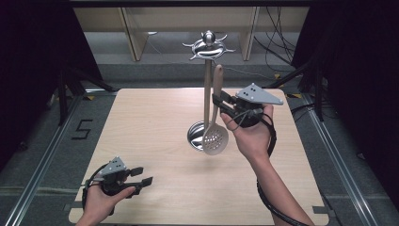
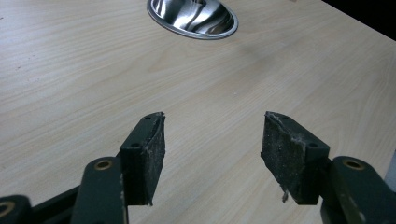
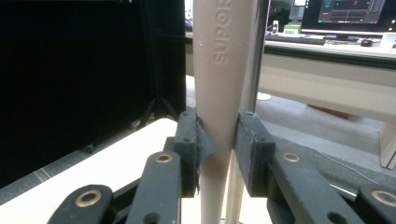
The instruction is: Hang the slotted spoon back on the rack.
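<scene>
The right gripper (image 1: 217, 102) is clenched on the handle of a beige plastic slotted spoon (image 1: 216, 123); in the right gripper view the two black jaws press the narrow part of that handle (image 3: 219, 107) from either side, with raised lettering running up the handle above the pads. The gripper lies roughly level in the person's right hand (image 1: 251, 134), over the right half of the light wooden counter (image 1: 141, 122), its jaws pointing toward the counter's left edge. The spoon stands upright, handle up, its round perforated bowl at the bottom, just in front of the base of a shiny metal utensil stand (image 1: 207, 94). The stand's thin pole rises from a round mirrored base dish (image 1: 195, 134) near the middle of the counter and ends in a ring of curved hooks at the top. The spoon handle sits just beside the pole on its right; whether its tip hangs on a hook cannot be told.

The left gripper (image 1: 141, 181) is released, its jaws standing wide apart with nothing between them, as the left gripper view shows over bare wood (image 2: 210, 154). It rests low in the left hand (image 1: 101, 200) near the counter's front left corner, well apart from the stand, and points toward the base dish (image 2: 192, 18).
</scene>
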A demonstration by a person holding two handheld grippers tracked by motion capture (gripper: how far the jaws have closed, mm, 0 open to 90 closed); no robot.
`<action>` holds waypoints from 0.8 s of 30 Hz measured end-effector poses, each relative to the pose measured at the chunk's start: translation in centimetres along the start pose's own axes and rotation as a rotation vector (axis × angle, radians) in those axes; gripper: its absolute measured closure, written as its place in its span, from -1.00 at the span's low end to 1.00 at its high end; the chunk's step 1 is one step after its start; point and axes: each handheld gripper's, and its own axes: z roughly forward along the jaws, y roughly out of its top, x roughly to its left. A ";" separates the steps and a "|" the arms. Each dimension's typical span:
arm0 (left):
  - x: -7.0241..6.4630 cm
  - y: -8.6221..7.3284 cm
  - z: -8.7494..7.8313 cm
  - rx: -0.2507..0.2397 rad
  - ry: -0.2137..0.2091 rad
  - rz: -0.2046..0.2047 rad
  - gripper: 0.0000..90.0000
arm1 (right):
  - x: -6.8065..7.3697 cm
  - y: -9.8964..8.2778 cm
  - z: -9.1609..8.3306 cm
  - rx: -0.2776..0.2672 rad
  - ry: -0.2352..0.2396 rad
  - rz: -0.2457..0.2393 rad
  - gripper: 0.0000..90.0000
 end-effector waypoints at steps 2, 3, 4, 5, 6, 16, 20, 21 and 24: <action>0.0 0.0 0.0 -0.002 0.000 -0.006 -0.14 | 0.0 0.1 0.1 -0.003 -0.002 -0.002 0.61; 0.0 0.0 0.0 -0.004 0.000 -0.006 -0.14 | 0.0 0.2 0.1 0.004 0.000 0.000 0.61; 0.0 0.0 0.0 -0.004 0.000 -0.006 -0.14 | 0.0 0.3 0.2 0.001 -0.006 -0.004 0.61; 0.0 0.0 0.0 -0.003 0.001 -0.006 -0.14 | 0.0 0.3 0.2 -0.003 -0.009 -0.013 0.61; 0.0 0.0 0.0 -0.003 0.001 -0.006 -0.14 | 0.0 0.4 0.2 -0.014 -0.015 -0.007 0.61; 0.0 0.0 0.0 -0.005 -0.001 -0.007 -0.14 | -0.1 0.7 0.8 0.018 -0.017 0.000 0.61; 0.0 0.0 0.0 -0.005 -0.001 -0.007 -0.14 | -0.1 0.9 0.9 0.023 -0.031 -0.008 0.61; 0.0 0.0 0.0 -0.005 -0.001 -0.007 -0.14 | -0.1 1.0 0.9 0.020 -0.024 -0.004 0.61; 0.0 0.0 0.0 -0.004 -0.001 -0.007 -0.14 | 0.0 1.2 1.0 0.030 -0.027 -0.003 0.60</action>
